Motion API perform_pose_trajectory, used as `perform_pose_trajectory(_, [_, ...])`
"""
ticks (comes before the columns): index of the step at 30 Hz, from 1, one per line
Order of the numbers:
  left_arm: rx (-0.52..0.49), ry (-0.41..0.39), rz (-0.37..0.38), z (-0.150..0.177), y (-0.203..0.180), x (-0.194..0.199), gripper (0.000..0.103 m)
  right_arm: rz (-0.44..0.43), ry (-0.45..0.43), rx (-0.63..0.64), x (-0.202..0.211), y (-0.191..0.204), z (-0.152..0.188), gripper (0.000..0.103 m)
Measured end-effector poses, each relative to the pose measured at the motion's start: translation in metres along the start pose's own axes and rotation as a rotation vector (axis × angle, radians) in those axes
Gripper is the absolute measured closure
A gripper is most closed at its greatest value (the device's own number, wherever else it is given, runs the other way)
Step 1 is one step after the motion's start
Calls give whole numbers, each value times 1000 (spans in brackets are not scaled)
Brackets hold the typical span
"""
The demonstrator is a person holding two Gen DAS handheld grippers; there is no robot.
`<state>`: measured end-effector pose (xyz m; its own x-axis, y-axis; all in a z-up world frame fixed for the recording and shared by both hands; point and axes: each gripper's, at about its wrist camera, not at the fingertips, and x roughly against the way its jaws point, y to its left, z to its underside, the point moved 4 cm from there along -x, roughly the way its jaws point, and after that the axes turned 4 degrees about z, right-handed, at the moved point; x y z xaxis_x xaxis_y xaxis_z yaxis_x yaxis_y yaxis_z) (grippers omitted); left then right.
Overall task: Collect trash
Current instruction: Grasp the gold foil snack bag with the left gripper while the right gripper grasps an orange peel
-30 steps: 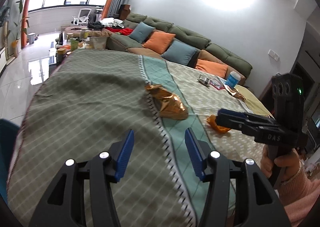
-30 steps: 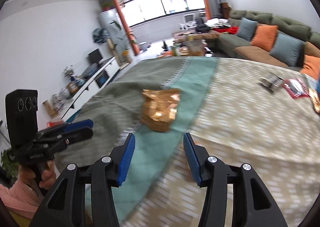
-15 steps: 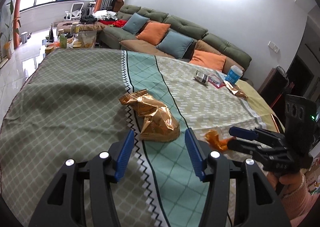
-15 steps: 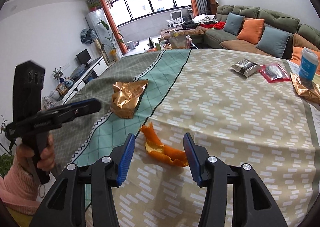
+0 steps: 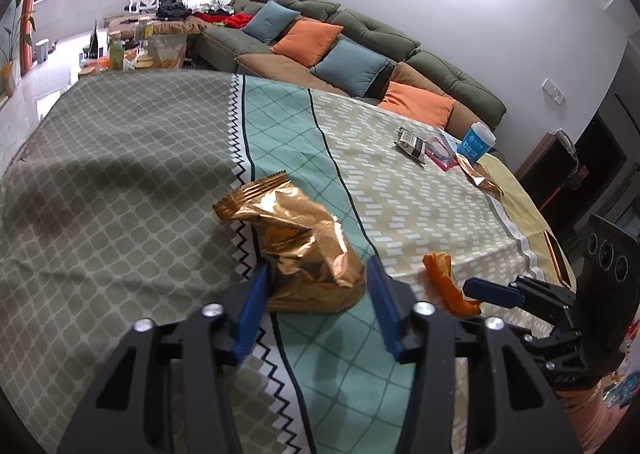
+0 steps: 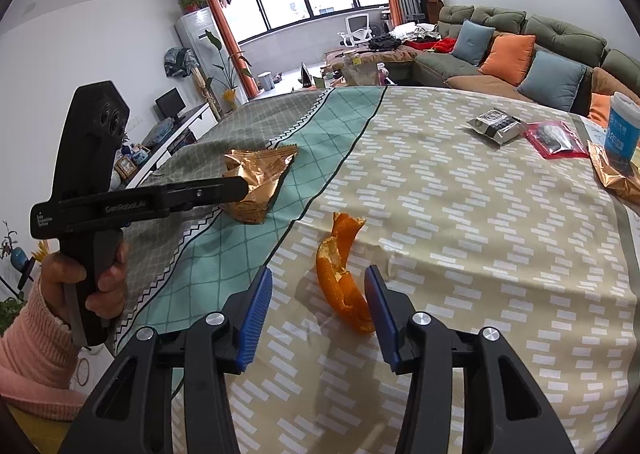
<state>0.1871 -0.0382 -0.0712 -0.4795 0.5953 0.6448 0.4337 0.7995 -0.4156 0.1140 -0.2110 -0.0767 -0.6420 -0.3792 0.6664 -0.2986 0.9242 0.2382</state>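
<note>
A crumpled gold snack bag [image 5: 304, 250] lies on the teal stripe of the tablecloth [image 5: 120, 173]. My left gripper [image 5: 316, 278] straddles its near end, jaws closing, the blue pads right at its sides, and the bag is not visibly squeezed. In the right wrist view the left gripper [image 6: 240, 187] reaches the bag [image 6: 260, 177] from the left. A curled orange peel [image 6: 340, 278] lies on the beige part of the cloth. My right gripper [image 6: 318, 302] has it between its closing jaws; the right pad is against the peel's lower end, the left pad apart. The right gripper [image 5: 492, 294] sits beside the peel [image 5: 440, 278].
At the far right of the table lie a black-and-silver packet [image 6: 496, 123], a red pouch [image 6: 554, 137], a blue cup [image 6: 622, 125] and another gold wrapper [image 6: 616, 173]. A green sofa [image 5: 380, 37] with cushions runs behind the table. A hand in a pink sleeve [image 6: 36, 338] holds the left gripper.
My left gripper has moved forward until the gold bag sits between its jaws, which have narrowed. My right gripper swung from the bag to the orange peel and came down around it.
</note>
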Motion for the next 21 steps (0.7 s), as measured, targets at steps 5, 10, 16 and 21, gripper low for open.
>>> perform_pose_trajectory(5, [20,7,12,0,4,-3,66,4,14,-10,-3,-2,0,67])
perform_pose_trajectory(10, [2,-8,9,0,-1,0,69,9,21,-15,-4,-2,0,86])
perform_pose_trajectory(16, [-14,-25,5,4,-5,9,70,13,19,-9,-5,-2,0,88])
perform_pose_trajectory(21, [-31,-40,-7,9,-9,20,70,15,0,-10,-2,-1,-2,93])
